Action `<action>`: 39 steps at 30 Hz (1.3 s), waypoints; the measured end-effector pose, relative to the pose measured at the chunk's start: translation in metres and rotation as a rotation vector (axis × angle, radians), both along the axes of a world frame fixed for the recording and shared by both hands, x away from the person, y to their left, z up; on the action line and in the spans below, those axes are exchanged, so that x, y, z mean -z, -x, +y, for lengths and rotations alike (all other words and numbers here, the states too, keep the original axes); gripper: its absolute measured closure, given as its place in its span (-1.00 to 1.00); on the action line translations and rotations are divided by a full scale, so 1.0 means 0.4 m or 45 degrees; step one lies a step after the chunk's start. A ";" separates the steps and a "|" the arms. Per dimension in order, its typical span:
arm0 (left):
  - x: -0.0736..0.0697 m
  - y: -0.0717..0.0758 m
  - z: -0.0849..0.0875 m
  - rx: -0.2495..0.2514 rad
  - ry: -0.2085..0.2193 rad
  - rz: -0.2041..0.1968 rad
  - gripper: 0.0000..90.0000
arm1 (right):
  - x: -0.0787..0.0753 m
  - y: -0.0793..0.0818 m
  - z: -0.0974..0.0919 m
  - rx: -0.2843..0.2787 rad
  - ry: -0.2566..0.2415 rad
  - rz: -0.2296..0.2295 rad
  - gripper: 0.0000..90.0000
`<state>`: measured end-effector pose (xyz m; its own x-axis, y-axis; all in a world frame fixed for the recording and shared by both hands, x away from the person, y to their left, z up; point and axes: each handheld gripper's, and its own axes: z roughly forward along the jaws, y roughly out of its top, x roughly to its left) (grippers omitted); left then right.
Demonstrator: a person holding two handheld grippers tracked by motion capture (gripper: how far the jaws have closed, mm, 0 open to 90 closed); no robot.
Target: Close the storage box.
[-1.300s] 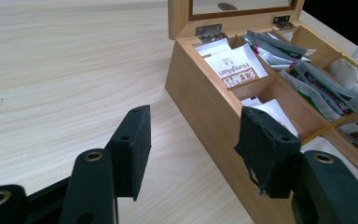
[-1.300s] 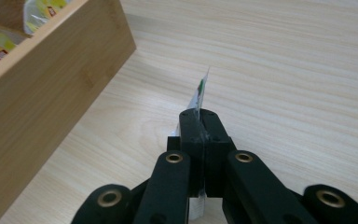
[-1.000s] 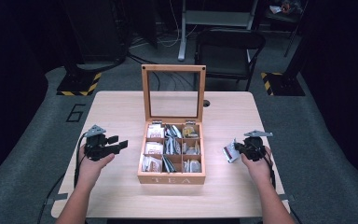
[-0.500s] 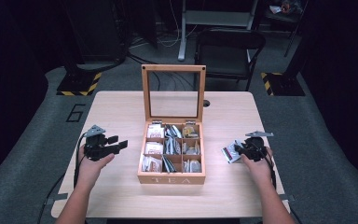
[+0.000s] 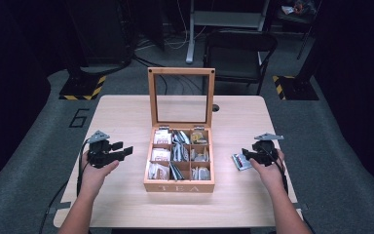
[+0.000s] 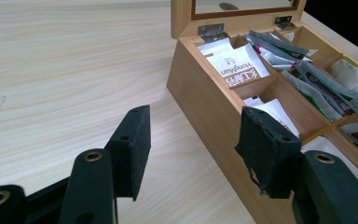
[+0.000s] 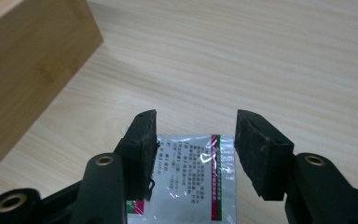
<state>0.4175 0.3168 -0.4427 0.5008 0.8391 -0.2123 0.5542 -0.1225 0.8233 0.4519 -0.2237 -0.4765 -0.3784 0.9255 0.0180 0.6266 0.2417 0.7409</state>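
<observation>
foil tea sachet point(image 7: 196, 177) flat on counter point(image 5: 126, 112) near right edge, beside wooden tea box point(image 5: 179, 185). right tongs point(image 7: 196, 149) spread, straddling sachet; left tongs point(image 6: 193, 149) spread, empty. sachet likely light, thin, slippery; pinch edge.

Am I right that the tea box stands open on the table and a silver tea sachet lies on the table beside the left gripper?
Not quite. The tea box does stand open, but the silver tea sachet lies on the table by the right gripper, between its open jaws, as the right gripper view shows.
</observation>
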 end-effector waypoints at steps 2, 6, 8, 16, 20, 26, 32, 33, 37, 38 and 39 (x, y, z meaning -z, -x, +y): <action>0.001 0.000 -0.001 -0.010 0.004 -0.008 -0.02 | -0.013 -0.001 0.010 -0.018 0.010 -0.015 0.08; 0.001 -0.001 0.000 0.001 -0.001 0.002 -0.02 | -0.037 -0.009 0.028 -0.084 0.035 -0.047 0.08; 0.001 -0.001 0.000 0.000 -0.002 0.000 -0.02 | -0.043 -0.013 0.032 -0.100 0.028 -0.041 0.08; 0.001 -0.001 0.000 0.005 -0.001 0.003 -0.02 | -0.091 -0.043 0.067 -0.172 0.005 -0.036 0.10; 0.002 -0.001 0.000 0.003 -0.001 0.004 -0.02 | -0.119 -0.057 0.092 -0.201 0.020 -0.049 0.11; 0.002 -0.001 -0.002 0.010 -0.006 0.011 -0.02 | -0.164 -0.074 0.117 -0.225 0.016 -0.057 0.11; 0.005 -0.003 -0.003 0.013 -0.007 0.010 -0.02 | -0.230 -0.102 0.164 -0.275 0.032 -0.087 0.10; 0.005 -0.003 -0.003 0.013 -0.007 0.010 -0.02 | -0.236 -0.109 0.170 -0.281 0.027 -0.090 0.10; 0.006 -0.003 -0.004 0.014 -0.003 0.014 -0.02 | -0.253 -0.133 0.194 -0.277 -0.001 -0.086 0.09; 0.006 -0.003 -0.004 0.014 -0.002 0.014 -0.02 | -0.254 -0.143 0.195 -0.294 0.009 -0.102 0.09; 0.006 -0.003 -0.004 0.014 -0.002 0.014 -0.02 | -0.255 -0.150 0.199 -0.293 -0.006 -0.095 0.09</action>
<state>0.4186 0.3152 -0.4451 0.5079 0.8338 -0.2163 0.5617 -0.1302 0.8170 0.5121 -0.1442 -0.3745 -0.5795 0.8149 -0.0135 0.4991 0.3679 0.7846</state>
